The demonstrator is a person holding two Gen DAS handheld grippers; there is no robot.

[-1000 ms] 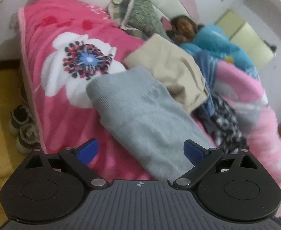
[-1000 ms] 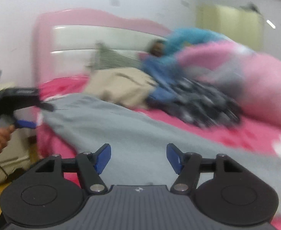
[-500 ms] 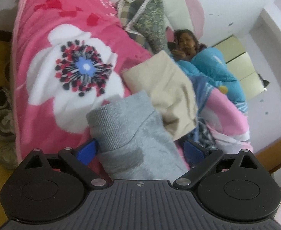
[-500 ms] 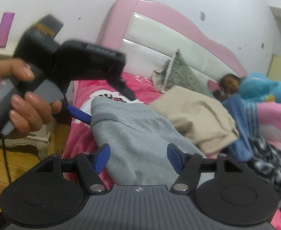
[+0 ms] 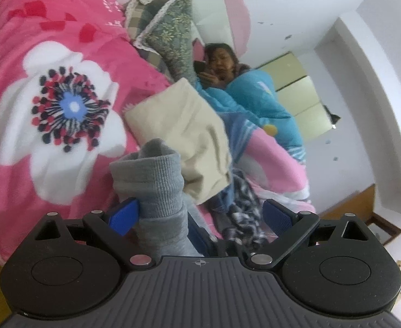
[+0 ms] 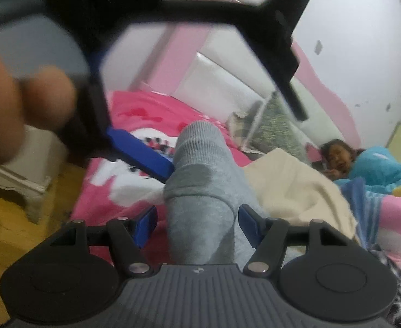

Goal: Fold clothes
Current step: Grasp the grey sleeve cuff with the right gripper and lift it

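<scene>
A grey knit garment (image 5: 156, 180) lies on the pink flowered blanket (image 5: 36, 164), its ribbed cuff bunched up and raised. My left gripper (image 5: 200, 216) is open wide, and the cuff leans against its left pad only. In the right wrist view the same grey garment (image 6: 200, 191) runs up between the pads of my right gripper (image 6: 197, 224), which is open with a gap on the left side. The left gripper's blue finger (image 6: 140, 155) touches the cuff from the left, just above. A hand (image 6: 9, 95) holding that gripper fills the upper left, blurred.
A folded beige garment (image 5: 184, 125) lies just behind the grey one, with dark patterned clothes (image 5: 244, 205) to its right. A person (image 5: 219, 63) lies at the bed's head under a blue cover, beside pillows (image 5: 170, 32). Wooden floor (image 6: 22, 218) and white furniture (image 6: 14, 169) lie left.
The right gripper has swung left to just under the left gripper. The grey garment's flat end has been gathered into a raised bunch between both pairs of fingers.
</scene>
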